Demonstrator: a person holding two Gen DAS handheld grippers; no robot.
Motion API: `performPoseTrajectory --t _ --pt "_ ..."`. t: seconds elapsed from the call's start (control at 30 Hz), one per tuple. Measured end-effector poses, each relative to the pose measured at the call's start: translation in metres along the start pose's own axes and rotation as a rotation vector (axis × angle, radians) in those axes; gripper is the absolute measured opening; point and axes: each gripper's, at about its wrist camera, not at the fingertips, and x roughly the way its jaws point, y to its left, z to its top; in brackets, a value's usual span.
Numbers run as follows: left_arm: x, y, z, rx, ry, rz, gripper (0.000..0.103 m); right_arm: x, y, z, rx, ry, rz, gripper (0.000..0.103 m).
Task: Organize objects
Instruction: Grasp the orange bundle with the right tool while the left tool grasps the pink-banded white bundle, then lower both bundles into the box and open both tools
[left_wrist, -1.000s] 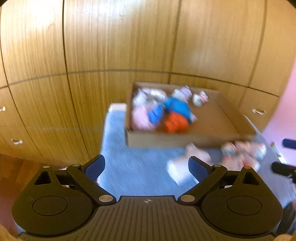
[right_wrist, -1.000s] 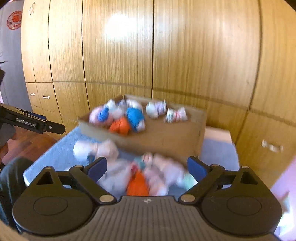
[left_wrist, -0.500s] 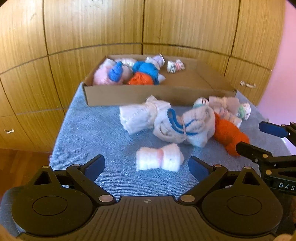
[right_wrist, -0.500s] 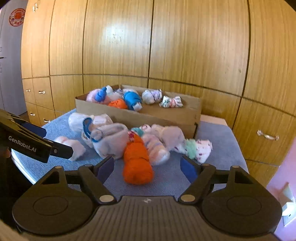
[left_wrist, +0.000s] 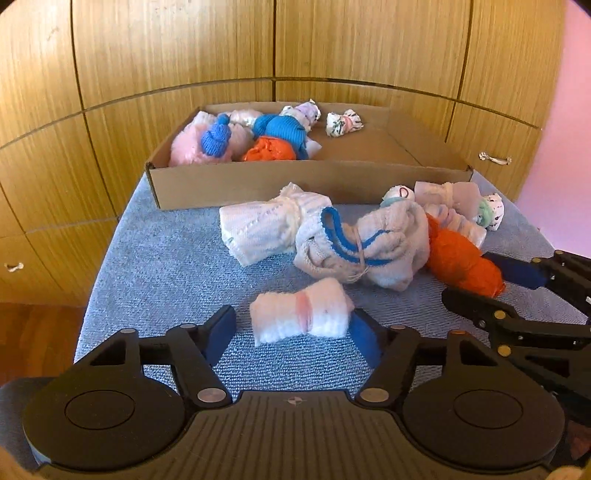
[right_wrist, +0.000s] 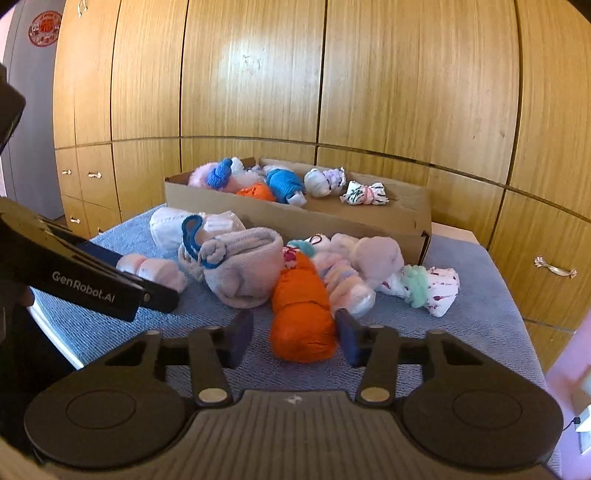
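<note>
Rolled sock bundles lie on a blue towel-covered table (left_wrist: 166, 258) in front of a cardboard box (left_wrist: 258, 184). A pink-white roll (left_wrist: 301, 319) sits between the fingers of my left gripper (left_wrist: 293, 332). Its jaws are closing: the right pad touches the roll's end and a gap shows at the left pad. An orange roll (right_wrist: 301, 317) lies between the fingers of my right gripper (right_wrist: 293, 338), which is also closing. Its right pad is against the roll, while its left pad stands slightly clear. The box holds several rolls: pink, blue, orange and patterned.
A white knit bundle (left_wrist: 258, 229), a blue-trimmed white bundle (left_wrist: 369, 247) and pale rolls (left_wrist: 454, 206) crowd the table between grippers and box. A green-white roll (right_wrist: 428, 284) lies at the right. Wooden cupboard doors (right_wrist: 406, 92) stand behind, and the box's right half (left_wrist: 369, 147) is bare.
Both grippers have come down toward the table. The left jaws narrowed around the pink-white roll, the right jaws around the orange roll. The rolls have stayed in place.
</note>
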Motion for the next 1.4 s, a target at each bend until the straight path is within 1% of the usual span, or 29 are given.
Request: performPoseTrajectory --t 0.03,0.07,0.27,0.47,0.57,0.63,0.73,0.83,0.93,1.0,1.03,1.1,1.2,1.3,1.4 --pt "-0.001 -0.001 -0.001 0.009 -0.005 -0.005 0.064 -0.001 0.000 -0.001 0.004 -0.004 -0.004 0.031" --pt "0.000 -0.001 0.000 0.016 -0.006 -0.012 0.061 -0.001 -0.002 -0.002 0.009 -0.005 -0.002 0.031" --pt "-0.001 -0.001 0.000 0.015 -0.011 -0.024 0.056 -0.010 -0.002 -0.003 0.000 -0.008 0.014 0.029" --pt "-0.018 0.003 0.002 0.038 -0.025 -0.033 0.056 -0.026 -0.005 0.005 0.000 -0.031 0.029 0.029" --pt "-0.026 0.010 0.010 0.045 -0.023 -0.053 0.056 -0.035 -0.010 0.014 -0.003 -0.047 0.044 0.029" --pt "-0.034 0.013 0.018 0.065 -0.034 -0.052 0.056 -0.042 -0.016 0.023 -0.006 -0.062 0.055 0.029" --pt "-0.046 0.015 0.038 0.104 -0.063 -0.069 0.056 -0.048 -0.027 0.041 -0.016 -0.086 0.058 0.029" --pt "-0.053 0.015 0.067 0.159 -0.088 -0.108 0.056 -0.050 -0.044 0.064 -0.030 -0.097 0.071 0.029" --pt "-0.051 0.015 0.106 0.195 -0.091 -0.163 0.056 -0.046 -0.064 0.087 -0.054 -0.109 0.086 0.029" --pt "-0.045 0.009 0.136 0.238 -0.102 -0.176 0.057 -0.038 -0.077 0.103 -0.075 -0.106 0.093 0.029" --pt "-0.042 0.006 0.145 0.263 -0.106 -0.178 0.057 -0.033 -0.084 0.111 -0.089 -0.106 0.100 0.029" --pt "-0.031 -0.003 0.169 0.311 -0.115 -0.181 0.057 -0.018 -0.096 0.127 -0.107 -0.088 0.104 0.029" --pt "-0.009 -0.017 0.201 0.351 -0.096 -0.214 0.057 0.006 -0.112 0.147 -0.112 -0.057 0.118 0.029" --pt "0.025 -0.029 0.229 0.343 -0.047 -0.242 0.058 0.037 -0.125 0.162 -0.103 -0.019 0.125 0.029" --pt "0.059 -0.039 0.239 0.335 -0.005 -0.244 0.058 0.073 -0.134 0.171 -0.087 0.024 0.130 0.029"
